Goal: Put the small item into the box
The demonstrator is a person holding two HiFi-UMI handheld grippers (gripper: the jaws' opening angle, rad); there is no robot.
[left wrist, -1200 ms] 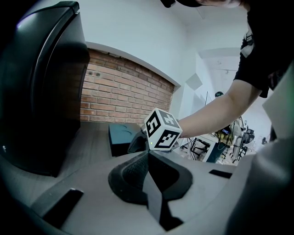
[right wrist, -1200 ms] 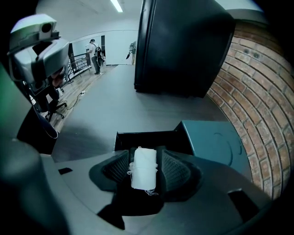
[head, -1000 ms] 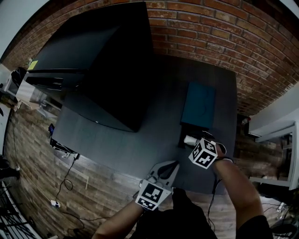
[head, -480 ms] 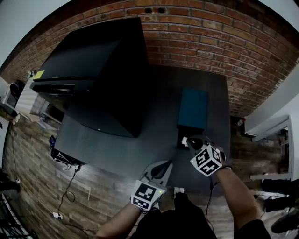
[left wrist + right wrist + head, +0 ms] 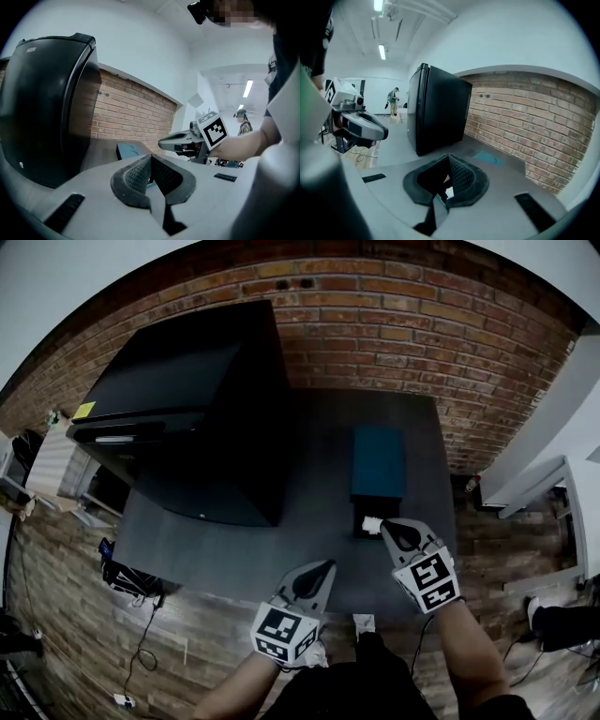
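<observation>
Head view: right gripper (image 5: 386, 527) is clamped on the white small item (image 5: 371, 521) at the near end of the teal box (image 5: 378, 460), toward the table's (image 5: 281, 540) right edge. Left gripper view: left gripper (image 5: 150, 171) is closed and empty. Right gripper view: a white sliver shows between its closed jaws.

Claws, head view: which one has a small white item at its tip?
The right claw, shut on the small white item beside the teal box. The left claw, further from the box, is shut on nothing.
</observation>
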